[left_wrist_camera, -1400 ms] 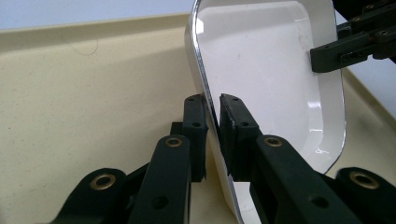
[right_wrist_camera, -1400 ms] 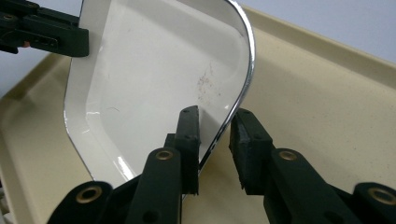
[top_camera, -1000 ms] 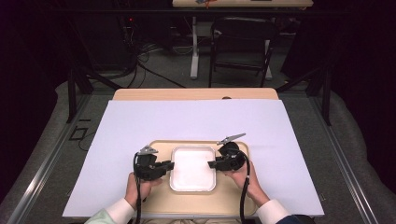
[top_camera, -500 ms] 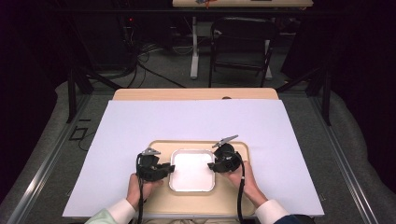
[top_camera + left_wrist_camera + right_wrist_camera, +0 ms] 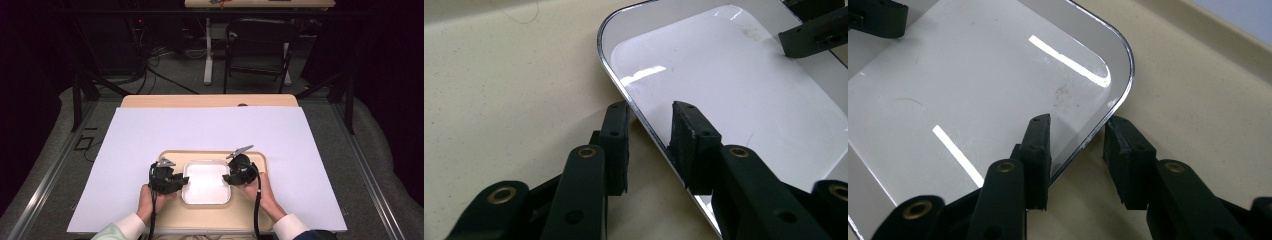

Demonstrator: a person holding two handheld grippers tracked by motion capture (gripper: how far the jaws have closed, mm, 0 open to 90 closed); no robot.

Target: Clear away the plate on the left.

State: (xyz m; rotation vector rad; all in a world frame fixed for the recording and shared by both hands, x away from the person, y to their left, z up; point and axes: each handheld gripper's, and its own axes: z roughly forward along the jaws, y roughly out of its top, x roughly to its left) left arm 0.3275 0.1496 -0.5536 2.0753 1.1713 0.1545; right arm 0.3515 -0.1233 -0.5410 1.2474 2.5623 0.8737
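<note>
Here, at the near edge of the table, your two hand-held grippers flank a white square dish (image 5: 206, 182) that sits on a beige tray (image 5: 250, 215), the tray itself resting on a large white sheet (image 5: 200, 130) spread across the tabletop (image 5: 210, 100). From above, the left gripper (image 5: 181, 181) meets the dish's left rim and the right gripper (image 5: 227, 177) its right rim, each held in one of your hands, with pale cuffs at the bottom of the frame.

In the left gripper view, the left gripper (image 5: 650, 127) straddles the glossy rim of the dish (image 5: 744, 85): one black finger stands over the tray (image 5: 509, 100) outside the rim, the other over the white inside. Daylight shows between each pad and the rim, so the fingers are apart around the edge, not pressing on it; they have just been opening. The far gripper's dark tip juts in at the upper right corner, over the opposite rim.

In the right gripper view, the right gripper (image 5: 1077, 137) likewise brackets the dish's (image 5: 973, 90) rounded rim near a corner, one finger above the inside, the other above the tray (image 5: 1208, 95) outside. A gap shows on both sides of the rim, so these fingers too are apart and grip nothing. The dish lies flat on the tray and holds only faint reddish specks and the reflections of ceiling lights.
</note>
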